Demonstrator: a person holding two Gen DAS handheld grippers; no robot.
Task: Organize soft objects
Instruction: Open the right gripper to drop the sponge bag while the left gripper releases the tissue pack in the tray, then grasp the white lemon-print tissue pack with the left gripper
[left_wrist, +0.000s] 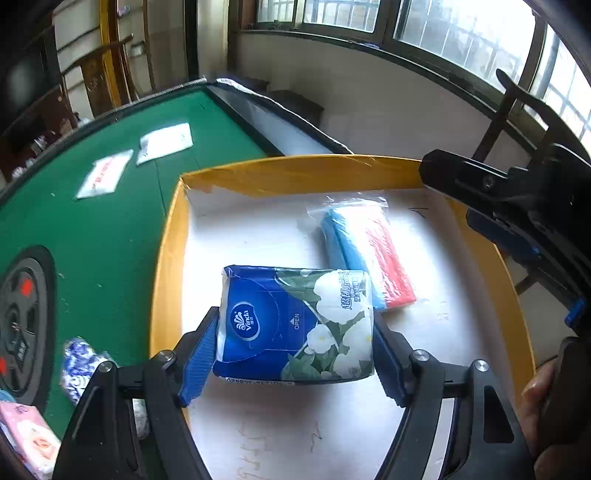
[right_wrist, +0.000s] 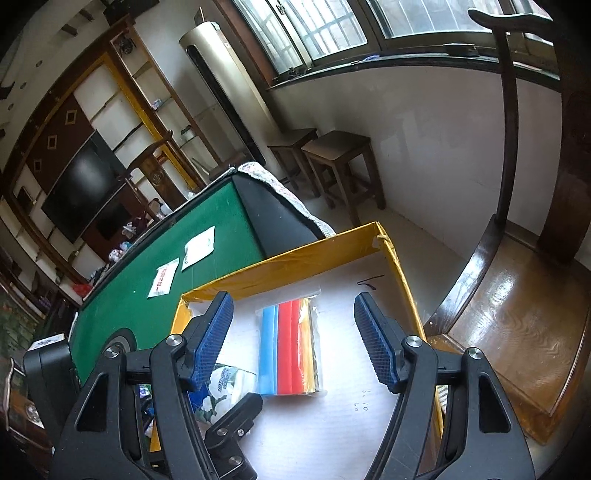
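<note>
A blue Vinda tissue pack with white flowers hangs just above the white floor of a yellow-walled cardboard box. My left gripper is shut on it, blue pads pressing both ends. Farther in lies a clear bag of blue, red and yellow strips. In the right wrist view my right gripper stands open above that bag, nothing between its pads. The tissue pack peeks out at lower left there, beside a finger of the left gripper. The right gripper's body also shows at the upper right of the left wrist view.
The box sits at the edge of a green felt table. Two flat white packets lie farther back. A blue-and-white patterned pack and a pink pack lie near left. A wooden chair stands at right.
</note>
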